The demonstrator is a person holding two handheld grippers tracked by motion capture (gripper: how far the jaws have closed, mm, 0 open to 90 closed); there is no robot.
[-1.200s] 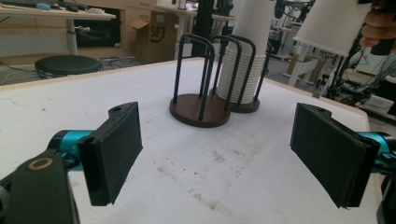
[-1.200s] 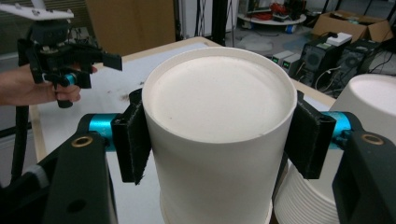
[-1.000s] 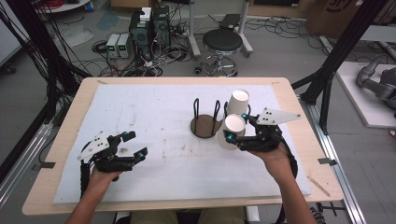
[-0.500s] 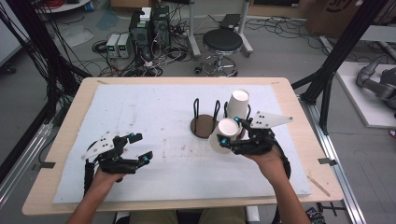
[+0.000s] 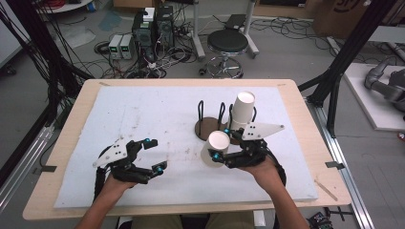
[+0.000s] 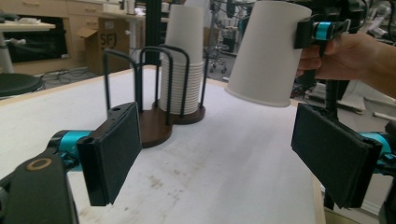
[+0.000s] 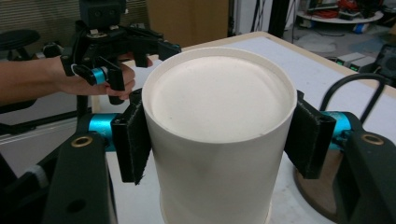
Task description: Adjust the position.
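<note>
Just in front of the dark wire cup rack (image 5: 217,125), above the white mat, a single white paper cup (image 5: 213,148) hangs upside down, its closed base up and tilted toward the camera, its open mouth clear of the mat. The right tongs (image 5: 228,157) pinch it across the upper wall, one black pad (image 7: 132,135) on each side of the rim of the base. In the left gripper view the cup (image 6: 267,53) leans, lower edge swung toward the left hand.

The grip looks firm but sits on thin paper, so I would keep the squeeze just as it is; more pressure would likely dent the wall. To hand it over or set it down cleanly, level the cup first and move it slowly, keeping well clear of the stack of white paper cups (image 5: 241,112) in the rack behind it.

The left tongs (image 5: 158,153) stand spread wide and empty over the mat, well apart from the cup. If they are to take it, they should close low on the wall, below the right pads.

The wooden tabletop (image 5: 71,124) carries the mat.
</note>
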